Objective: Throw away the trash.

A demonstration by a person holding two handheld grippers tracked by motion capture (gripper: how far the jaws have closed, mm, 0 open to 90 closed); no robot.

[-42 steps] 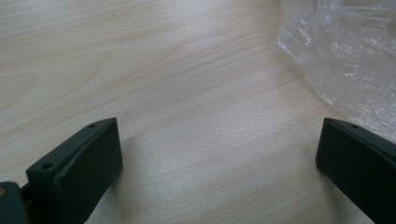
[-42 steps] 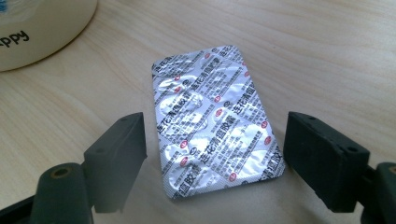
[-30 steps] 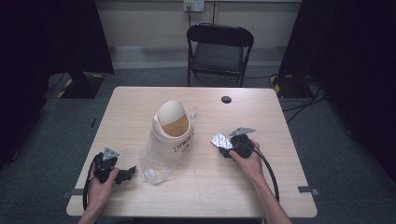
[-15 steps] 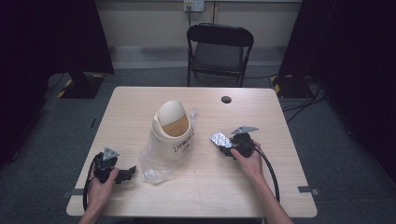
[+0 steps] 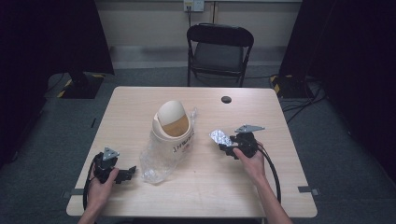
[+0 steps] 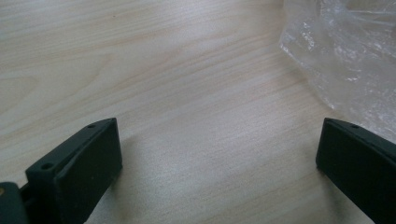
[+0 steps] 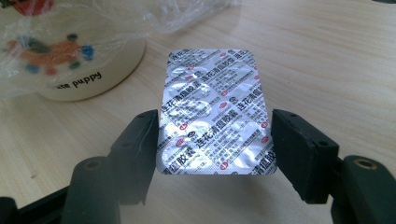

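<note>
A cream swing-lid bin (image 5: pixel 172 128) stands mid-table, lined with a clear plastic bag (image 5: pixel 156 163) that spills toward the front left. My right gripper (image 5: pixel 229 145) is to the right of the bin, shut on a silver blister pack (image 5: pixel 220 138). In the right gripper view the two jaws press on the long edges of the blister pack (image 7: pixel 215 112), held just above the wood, with the bin (image 7: pixel 70 65) ahead on the left. My left gripper (image 5: pixel 128 173) rests open near the front left, its jaws wide apart (image 6: pixel 219 140) over bare wood, beside the bag (image 6: pixel 345 60).
The wooden table (image 5: pixel 261 186) has a small black round object (image 5: pixel 226 99) near its far edge. A black folding chair (image 5: pixel 219 51) stands behind the table. Cables trail from both grippers toward the front edge.
</note>
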